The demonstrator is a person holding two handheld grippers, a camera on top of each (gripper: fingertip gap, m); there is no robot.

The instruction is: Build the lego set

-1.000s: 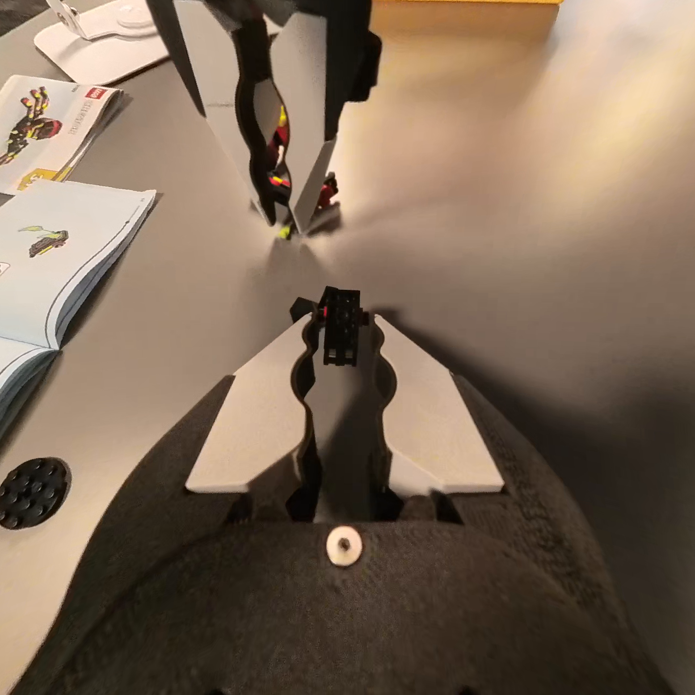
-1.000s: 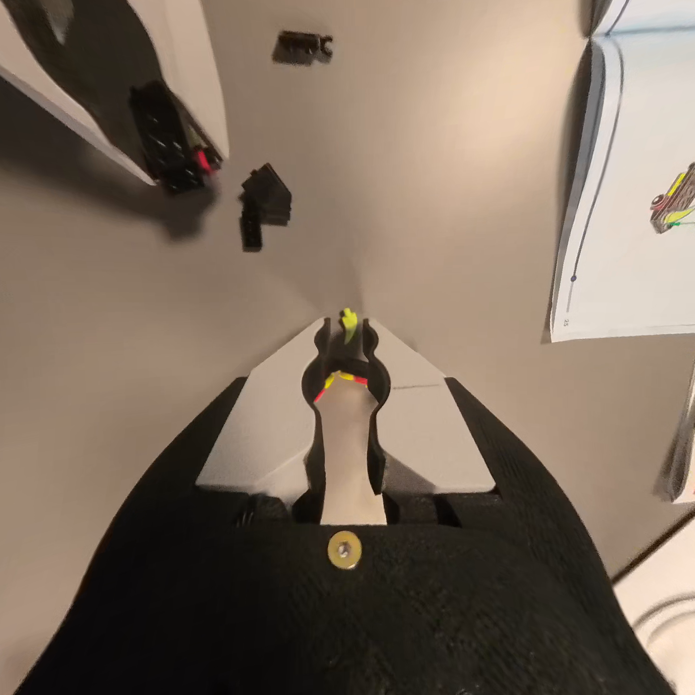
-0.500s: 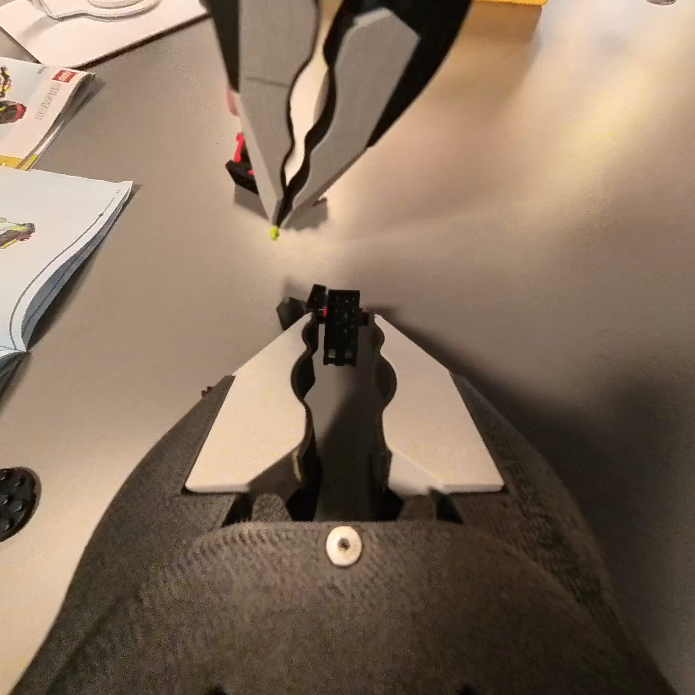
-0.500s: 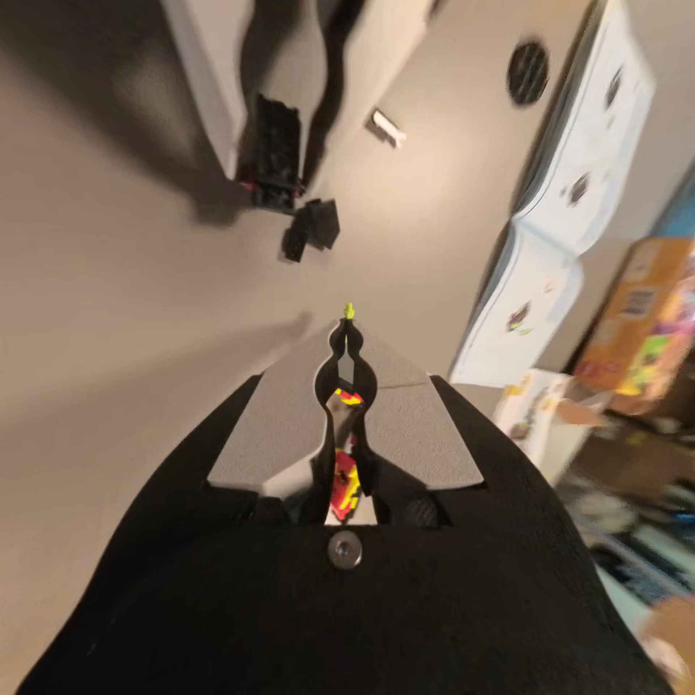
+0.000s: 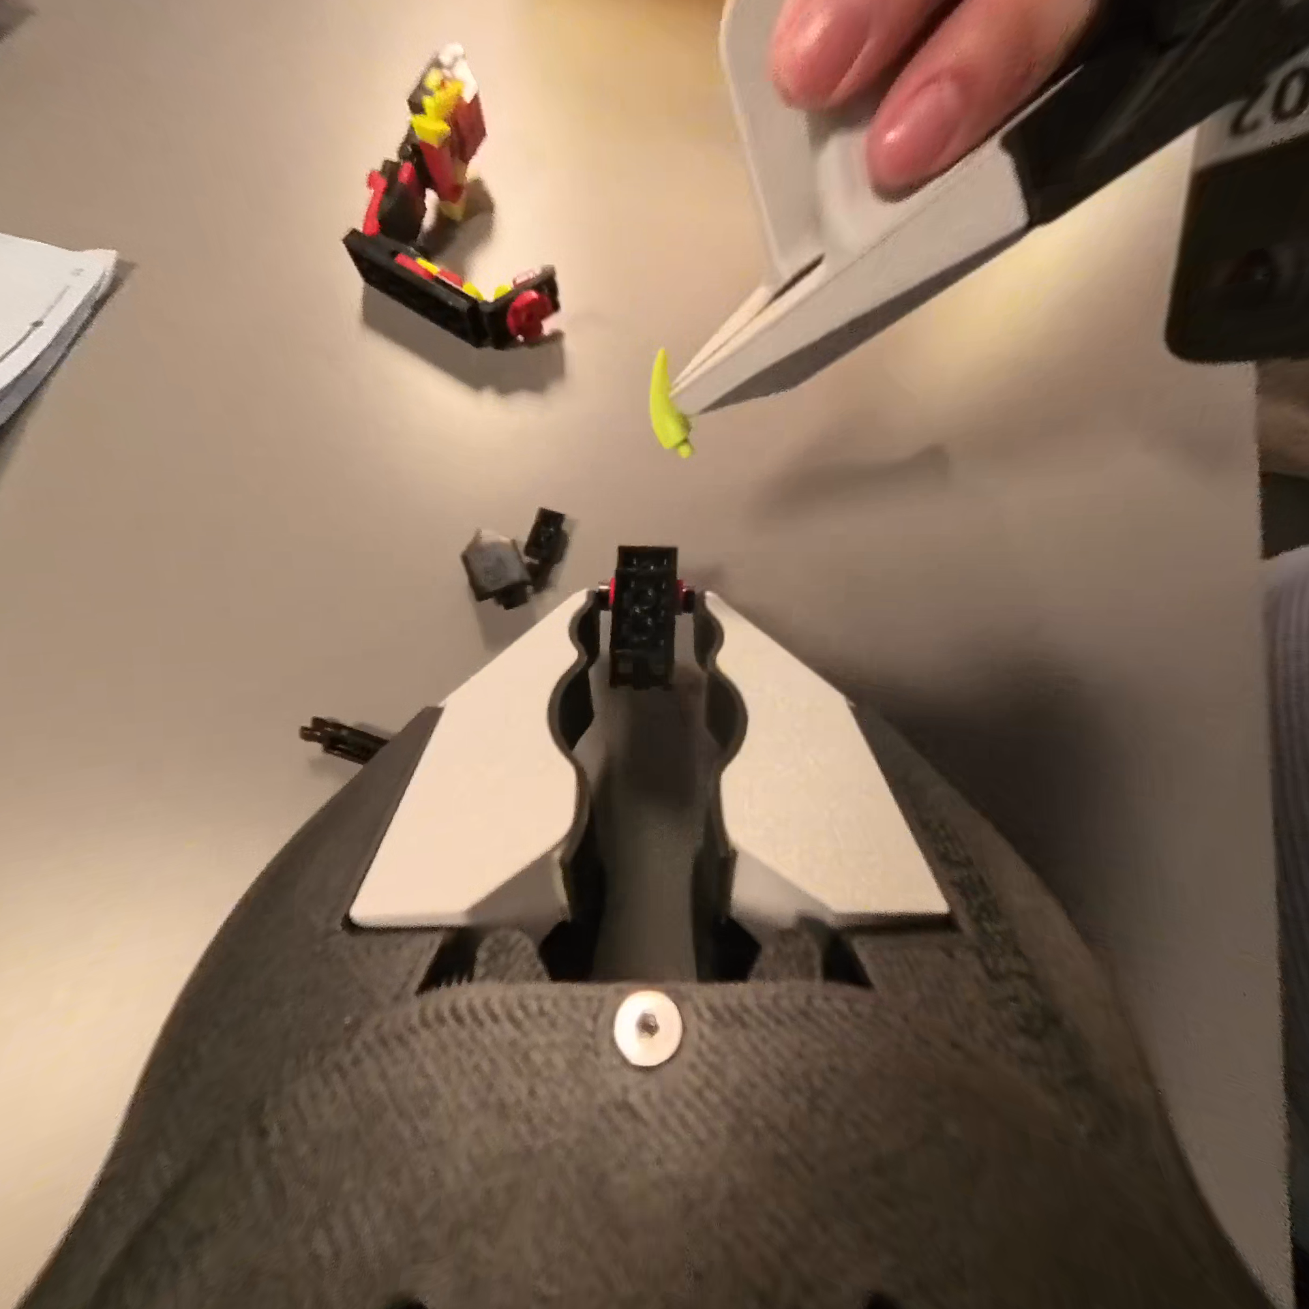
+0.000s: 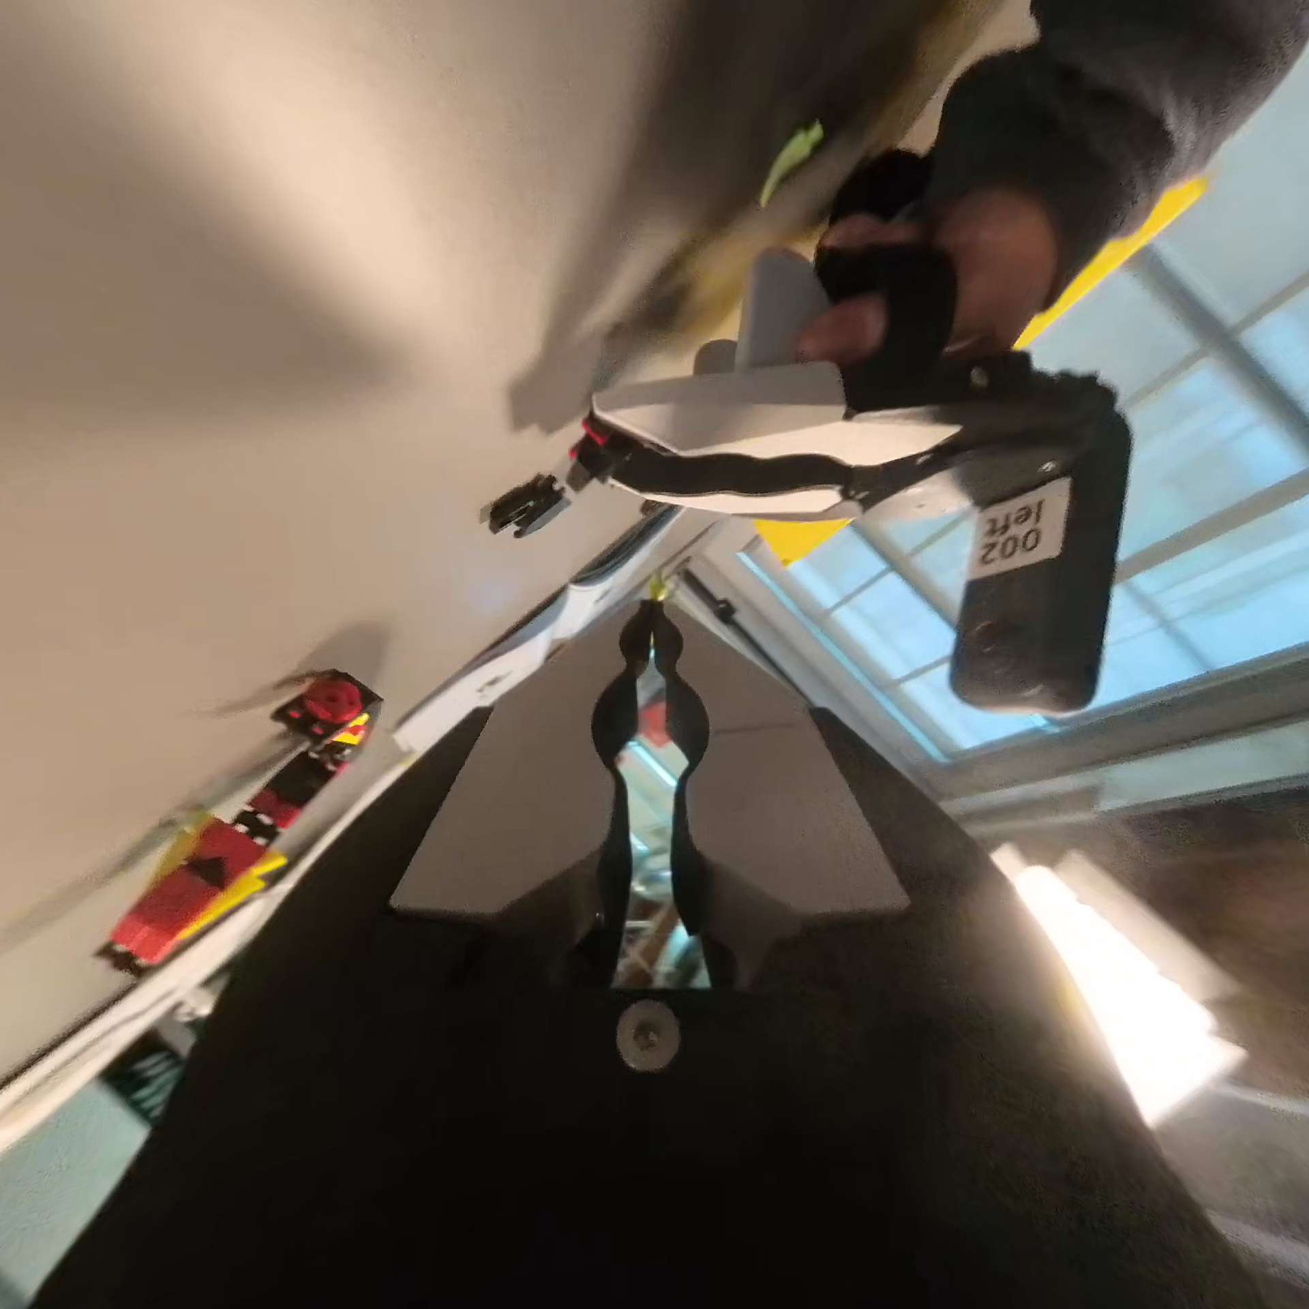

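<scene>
My left gripper [image 5: 643, 596] is shut on a black lego block with red side pins [image 5: 643, 616], held just above the table. My right gripper [image 5: 678, 397] is shut on a small lime-green claw piece [image 5: 664, 404] and comes in from the upper right, above and beyond the black block. In the right wrist view the claw's tip [image 6: 659, 586] pokes out between my right gripper's closed tips [image 6: 653, 610], and the left gripper [image 6: 602, 453] shows beyond with its black block [image 6: 591, 453]. A red, yellow and black partial build [image 5: 446, 234] lies on the table at upper left.
Two small black pieces [image 5: 513, 563] lie just left of my left fingertips, and a thin black clip piece [image 5: 336, 737] lies farther left. An instruction booklet [image 5: 42, 312] sits at the left edge. A hand [image 5: 914, 78] grips the right gripper. The right wrist view is strongly tilted and blurred. The grippers' ends are close to 5 cm from one another.
The right gripper lifted away from the partial build and swung to the right, rolling its view, still holding the lime claw. The build is now uncovered on the table. My left gripper kept its black block.
</scene>
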